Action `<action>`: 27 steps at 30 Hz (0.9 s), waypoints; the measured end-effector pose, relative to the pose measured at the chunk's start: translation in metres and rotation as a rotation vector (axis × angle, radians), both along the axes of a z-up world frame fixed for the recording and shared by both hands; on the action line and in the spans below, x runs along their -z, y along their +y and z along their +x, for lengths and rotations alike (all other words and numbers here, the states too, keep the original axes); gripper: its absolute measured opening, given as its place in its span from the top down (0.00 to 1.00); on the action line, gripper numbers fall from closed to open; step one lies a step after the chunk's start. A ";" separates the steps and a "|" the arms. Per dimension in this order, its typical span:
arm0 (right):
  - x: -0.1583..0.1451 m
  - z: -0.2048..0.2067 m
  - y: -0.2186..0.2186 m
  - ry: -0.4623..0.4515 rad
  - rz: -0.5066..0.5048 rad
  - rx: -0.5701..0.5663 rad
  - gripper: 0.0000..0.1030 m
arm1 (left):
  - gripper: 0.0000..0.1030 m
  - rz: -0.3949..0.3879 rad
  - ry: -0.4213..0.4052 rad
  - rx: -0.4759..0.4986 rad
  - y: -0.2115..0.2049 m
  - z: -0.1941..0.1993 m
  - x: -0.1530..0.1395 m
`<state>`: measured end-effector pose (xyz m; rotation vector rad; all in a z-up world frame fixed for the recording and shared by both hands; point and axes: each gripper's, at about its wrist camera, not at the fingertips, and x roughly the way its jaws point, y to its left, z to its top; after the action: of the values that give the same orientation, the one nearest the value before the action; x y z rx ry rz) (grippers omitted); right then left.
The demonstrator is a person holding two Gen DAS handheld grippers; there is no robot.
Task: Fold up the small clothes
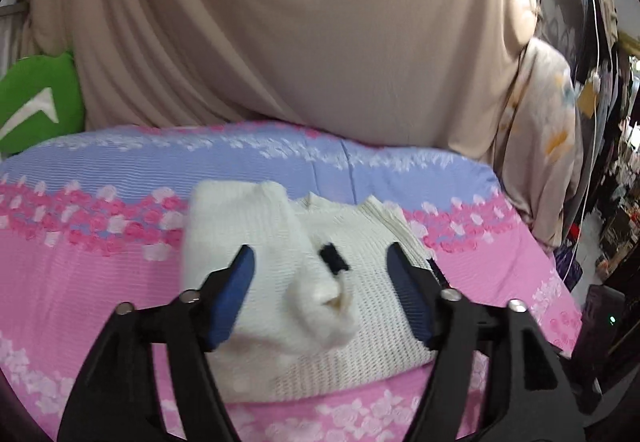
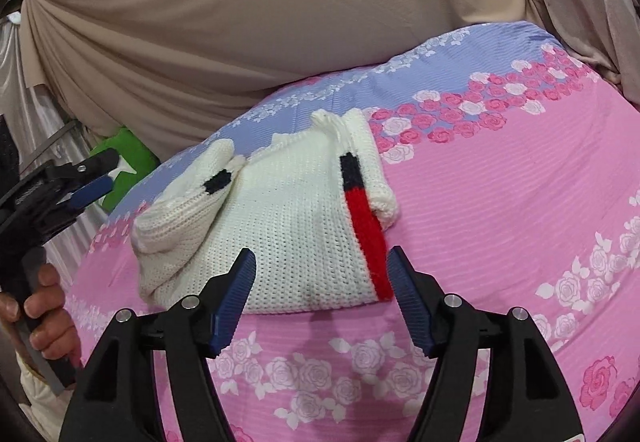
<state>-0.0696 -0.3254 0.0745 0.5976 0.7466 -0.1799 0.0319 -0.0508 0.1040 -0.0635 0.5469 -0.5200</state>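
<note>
Right gripper (image 2: 322, 262) hangs just above the sweater's (image 2: 296, 242) near hem, jaws spread, nothing between them. Left gripper (image 1: 320, 266) is over the left sleeve (image 1: 260, 242), jaws spread too, empty (in the right wrist view it sits off at far left, clear of the knit).

Sweater lies on the bed (image 2: 500, 201), on the pink rose sheet, body flat. Left sleeve is already laid across the chest. Right sleeve (image 2: 368, 169) with the red/black stripe (image 2: 366, 226) is turned in along the right edge, cuff bunched.

Likely next step: bottom-up fold. How I'd do it:
- pinch the near hem at both corners, all layers (knit is thick, shallow bite will slip)
- lift low, carry far toward the collar (image 2: 328, 121), keep both sides level
- watch that sleeves don't slide out
- flatten the right cuff bulge first, else the fold goes lumpy
</note>
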 end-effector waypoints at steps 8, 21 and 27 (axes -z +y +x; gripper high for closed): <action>-0.024 0.047 0.045 -0.050 0.031 -0.175 0.29 | 0.27 0.052 0.125 -0.120 0.083 -0.020 0.049; -0.014 0.134 0.074 -0.042 0.063 -0.302 0.84 | 0.24 0.144 0.234 -0.026 0.030 -0.001 0.112; -0.005 0.053 -0.009 -0.084 0.082 -0.061 0.84 | 0.21 0.145 0.216 0.018 0.015 0.005 0.110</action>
<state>-0.0162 -0.3348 0.0794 0.6558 0.6924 -0.0674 0.0369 -0.0356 -0.0062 0.0237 0.7953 -0.4928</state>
